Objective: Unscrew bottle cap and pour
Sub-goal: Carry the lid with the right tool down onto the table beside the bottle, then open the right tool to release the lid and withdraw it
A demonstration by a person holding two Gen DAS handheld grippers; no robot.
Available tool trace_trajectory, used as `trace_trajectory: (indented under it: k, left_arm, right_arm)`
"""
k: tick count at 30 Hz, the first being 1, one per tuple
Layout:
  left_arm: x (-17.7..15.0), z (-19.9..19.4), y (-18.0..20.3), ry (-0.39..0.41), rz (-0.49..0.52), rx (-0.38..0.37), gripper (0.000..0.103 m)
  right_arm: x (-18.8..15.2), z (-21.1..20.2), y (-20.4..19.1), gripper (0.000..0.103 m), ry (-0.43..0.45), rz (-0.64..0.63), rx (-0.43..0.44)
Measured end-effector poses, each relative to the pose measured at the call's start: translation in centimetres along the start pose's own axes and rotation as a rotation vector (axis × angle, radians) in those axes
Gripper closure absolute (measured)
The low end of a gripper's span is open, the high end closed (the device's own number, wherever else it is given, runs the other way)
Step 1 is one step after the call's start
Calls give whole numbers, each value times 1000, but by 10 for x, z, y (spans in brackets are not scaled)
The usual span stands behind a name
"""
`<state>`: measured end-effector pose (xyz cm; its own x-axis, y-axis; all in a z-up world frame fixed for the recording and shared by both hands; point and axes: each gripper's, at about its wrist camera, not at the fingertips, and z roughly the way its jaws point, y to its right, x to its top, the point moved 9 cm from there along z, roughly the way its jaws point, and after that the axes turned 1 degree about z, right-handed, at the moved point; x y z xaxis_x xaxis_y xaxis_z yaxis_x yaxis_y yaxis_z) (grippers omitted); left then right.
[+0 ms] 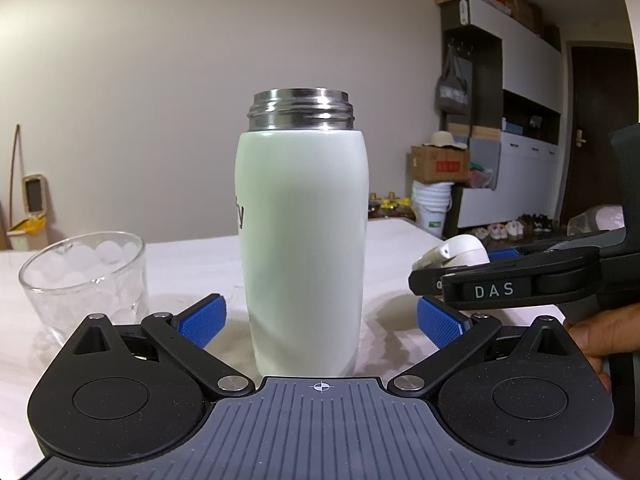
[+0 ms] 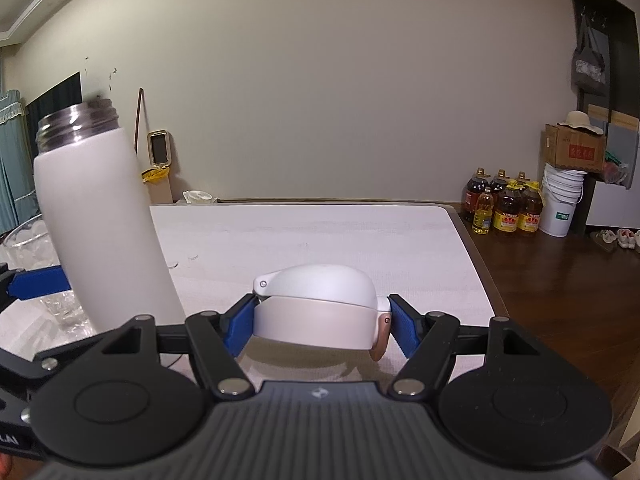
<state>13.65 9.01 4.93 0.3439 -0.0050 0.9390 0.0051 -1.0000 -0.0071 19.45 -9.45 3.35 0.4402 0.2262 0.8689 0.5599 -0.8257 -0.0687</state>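
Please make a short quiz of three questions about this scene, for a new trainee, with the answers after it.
1. True or false: the cap is screwed on the bottle.
2. Which gripper holds the cap? A) left gripper B) right gripper C) neither
3. Fill in: the glass stands on the table at the bottle's ____ side in the left wrist view.

Key
1. False: the bottle's steel threaded neck is bare, and the cap is off, between the right gripper's blue pads.
2. B. The left gripper is open, its pads apart on both sides of the bottle.
3. Left.
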Motion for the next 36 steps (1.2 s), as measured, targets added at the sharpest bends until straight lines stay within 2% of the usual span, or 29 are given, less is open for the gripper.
trace_trajectory:
  k: [7, 36]
  left_arm:
    - [9, 18, 20, -3, 9, 1, 0]
    - [13, 35, 4, -32, 10, -10, 0]
  right_arm:
    - [4, 10, 11, 31, -14, -4, 5]
    - [3, 32, 28, 31, -71, -34, -9]
